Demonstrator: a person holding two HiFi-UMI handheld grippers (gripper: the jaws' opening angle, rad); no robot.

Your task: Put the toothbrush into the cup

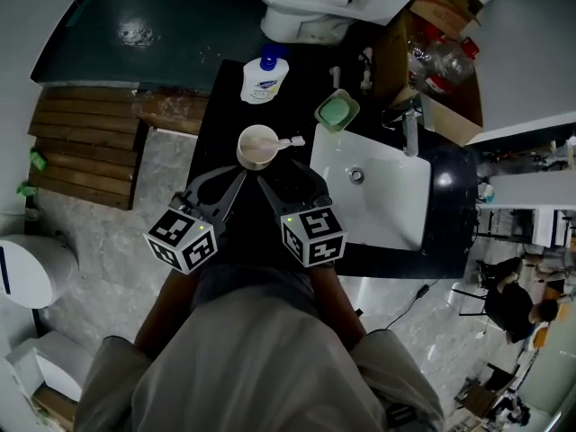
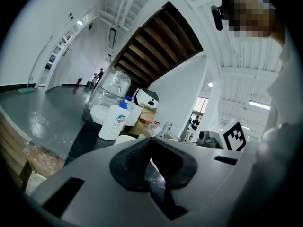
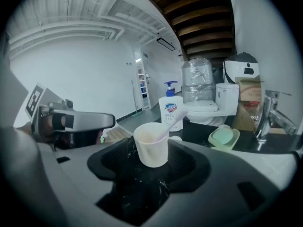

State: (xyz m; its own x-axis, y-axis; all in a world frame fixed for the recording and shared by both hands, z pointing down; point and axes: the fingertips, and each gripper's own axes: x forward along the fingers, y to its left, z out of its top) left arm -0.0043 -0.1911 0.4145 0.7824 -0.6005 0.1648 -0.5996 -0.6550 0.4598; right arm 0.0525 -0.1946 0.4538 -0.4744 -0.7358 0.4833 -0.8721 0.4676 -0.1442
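Note:
A cream cup [image 1: 257,147] stands on the black counter [image 1: 214,115], and a white toothbrush [image 1: 292,141] leans in it with its handle out over the right rim. In the right gripper view the cup [image 3: 151,144] with the toothbrush [image 3: 171,123] stands just beyond my right gripper [image 3: 150,170], whose jaws are open and apart from it. From the head view, my right gripper [image 1: 290,178] sits just below and right of the cup. My left gripper [image 1: 220,185] is below and left of it; in its own view the left gripper [image 2: 150,145] is shut and holds nothing.
A soap bottle [image 1: 264,79] stands behind the cup, with a green soap dish [image 1: 337,111] to its right. The white sink [image 1: 387,201] and faucet [image 1: 409,133] lie further right. A toilet [image 1: 301,3] and a cardboard box of bottles [image 1: 441,52] are beyond the counter.

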